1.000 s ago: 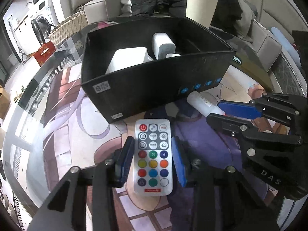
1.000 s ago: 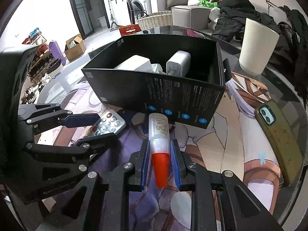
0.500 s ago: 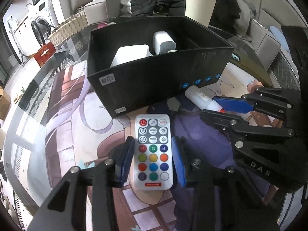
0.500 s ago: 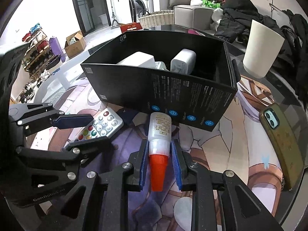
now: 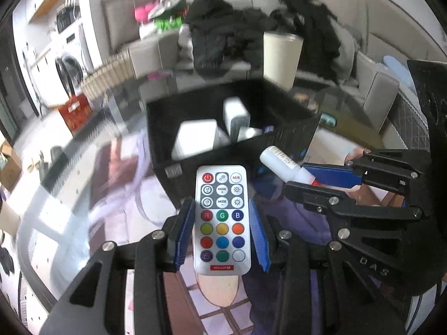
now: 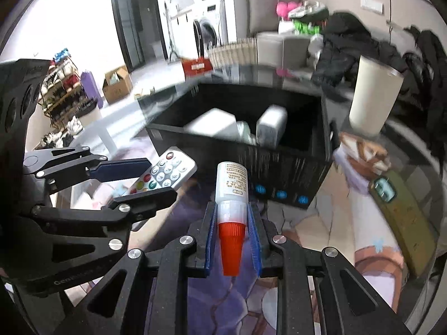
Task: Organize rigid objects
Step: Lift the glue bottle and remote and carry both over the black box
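Note:
My left gripper (image 5: 222, 233) is shut on a white remote control (image 5: 222, 220) with coloured buttons, held clear of the table by its long sides. My right gripper (image 6: 232, 237) is shut on a white glue bottle (image 6: 231, 184) with an orange cap, cap end toward the camera. Straight ahead stands an open black box (image 5: 251, 142) holding white chargers (image 5: 236, 111). In the left wrist view the right gripper (image 5: 332, 180) with the bottle (image 5: 279, 160) is at the right. In the right wrist view the left gripper (image 6: 125, 181) with the remote (image 6: 164, 171) is at the left.
A phone in an olive case (image 6: 402, 217) lies on the glass table (image 6: 371, 251) to the right. A cream cup (image 6: 373, 97) stands behind the box's right corner. A sofa with dark clothes (image 5: 232, 36) lies beyond the table.
Both grippers have lifted with their objects off the table and tipped upward, so the box sits lower and farther in view. The grips on the remote and the bottle are unchanged.

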`<state>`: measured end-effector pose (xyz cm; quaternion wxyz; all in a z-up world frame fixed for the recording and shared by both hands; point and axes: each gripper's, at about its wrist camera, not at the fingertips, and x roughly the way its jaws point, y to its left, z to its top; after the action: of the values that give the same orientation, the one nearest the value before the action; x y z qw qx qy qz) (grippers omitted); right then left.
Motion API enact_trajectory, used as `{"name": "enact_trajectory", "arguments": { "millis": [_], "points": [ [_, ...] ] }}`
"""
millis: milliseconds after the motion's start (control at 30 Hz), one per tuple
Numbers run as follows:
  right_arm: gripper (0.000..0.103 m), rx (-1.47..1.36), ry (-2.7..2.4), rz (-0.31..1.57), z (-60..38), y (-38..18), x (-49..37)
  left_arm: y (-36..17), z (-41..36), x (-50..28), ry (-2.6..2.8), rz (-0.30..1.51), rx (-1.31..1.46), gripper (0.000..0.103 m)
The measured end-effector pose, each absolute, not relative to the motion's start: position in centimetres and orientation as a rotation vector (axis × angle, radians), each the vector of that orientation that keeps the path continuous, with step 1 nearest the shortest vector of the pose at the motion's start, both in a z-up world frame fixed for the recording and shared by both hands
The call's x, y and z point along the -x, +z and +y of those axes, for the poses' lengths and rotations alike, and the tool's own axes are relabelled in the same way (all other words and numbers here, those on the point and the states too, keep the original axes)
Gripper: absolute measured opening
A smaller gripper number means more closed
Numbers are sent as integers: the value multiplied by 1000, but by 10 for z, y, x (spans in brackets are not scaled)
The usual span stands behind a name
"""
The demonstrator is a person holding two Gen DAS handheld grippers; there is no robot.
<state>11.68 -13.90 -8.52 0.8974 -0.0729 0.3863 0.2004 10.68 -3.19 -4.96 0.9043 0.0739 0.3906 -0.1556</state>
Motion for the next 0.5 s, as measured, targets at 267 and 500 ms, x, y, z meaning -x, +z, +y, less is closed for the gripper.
{"name": "enact_trajectory", "arguments": {
  "millis": [267,500],
  "points": [
    [21,142,418,549,-143,-45,-84,-7,-21,-89,-292,542,-143,38],
    [21,158,380,279,-144,-10,-49,29,5,-58,-233,261,-91,38]
  ]
}}
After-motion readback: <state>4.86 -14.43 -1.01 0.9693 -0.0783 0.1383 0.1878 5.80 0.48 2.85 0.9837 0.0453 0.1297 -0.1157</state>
